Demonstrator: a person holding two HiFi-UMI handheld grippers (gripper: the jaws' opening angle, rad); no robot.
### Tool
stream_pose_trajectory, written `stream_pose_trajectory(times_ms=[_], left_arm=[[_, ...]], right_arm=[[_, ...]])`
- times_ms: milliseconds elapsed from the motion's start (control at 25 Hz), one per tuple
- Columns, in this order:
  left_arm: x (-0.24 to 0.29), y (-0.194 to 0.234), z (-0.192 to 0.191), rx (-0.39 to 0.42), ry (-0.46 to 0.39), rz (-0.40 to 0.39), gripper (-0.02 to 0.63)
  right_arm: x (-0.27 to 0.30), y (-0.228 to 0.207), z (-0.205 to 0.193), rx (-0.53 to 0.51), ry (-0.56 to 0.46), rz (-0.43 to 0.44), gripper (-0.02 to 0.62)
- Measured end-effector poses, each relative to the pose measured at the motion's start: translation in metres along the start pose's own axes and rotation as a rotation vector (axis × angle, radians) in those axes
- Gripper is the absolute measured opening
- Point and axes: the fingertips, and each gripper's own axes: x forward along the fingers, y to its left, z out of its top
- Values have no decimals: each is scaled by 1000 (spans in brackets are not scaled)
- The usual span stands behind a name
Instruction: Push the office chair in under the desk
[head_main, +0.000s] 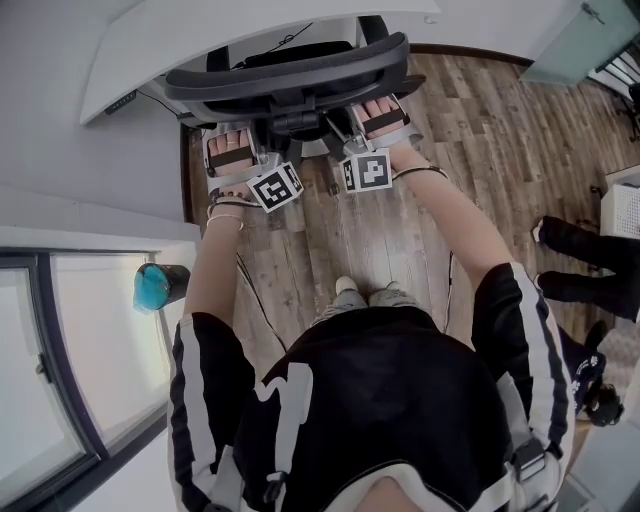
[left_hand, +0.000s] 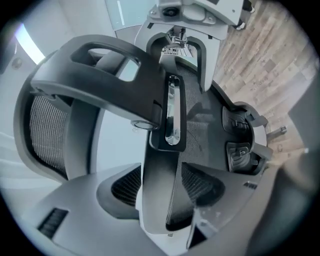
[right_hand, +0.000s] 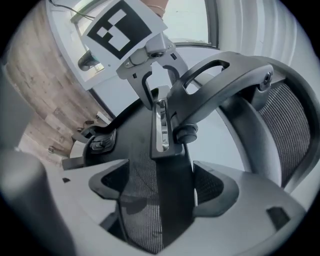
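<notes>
A black mesh office chair (head_main: 290, 75) stands with its back toward me, its seat partly under the white desk (head_main: 150, 50). My left gripper (head_main: 235, 128) holds the left side of the chair's back, and my right gripper (head_main: 375, 108) holds the right side. In the left gripper view the black backrest rim (left_hand: 160, 170) runs between the grey jaws of the left gripper (left_hand: 167, 197), which is shut on it. The right gripper view shows the same: the right gripper (right_hand: 160, 200) is shut on the backrest rim (right_hand: 172, 185). Both sets of fingertips are hidden under the chair's top bar in the head view.
Wood floor (head_main: 400, 230) lies between me and the chair. A dark cup with a blue lid (head_main: 158, 285) stands by the window frame (head_main: 60, 360) at left. Another person's black shoes (head_main: 575, 260) and white furniture (head_main: 625, 205) are at right.
</notes>
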Motion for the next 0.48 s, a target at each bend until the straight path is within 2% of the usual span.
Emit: stream_pose_trajectory(times_ms=[120, 200, 360, 480], left_arm=[[-7, 3, -2, -18, 2, -6, 241], [-14, 5, -1, -24, -1, -5, 241], [-27, 4, 0, -46, -3, 4, 241], [-30, 5, -2, -89, 11, 8, 241]], right_arm=[[-2, 1, -2, -56, 31, 19, 383], [-4, 2, -2, -56, 45, 19, 383], [-7, 2, -3, -23, 74, -2, 383], [-11, -3, -6, 55, 86, -76, 383]])
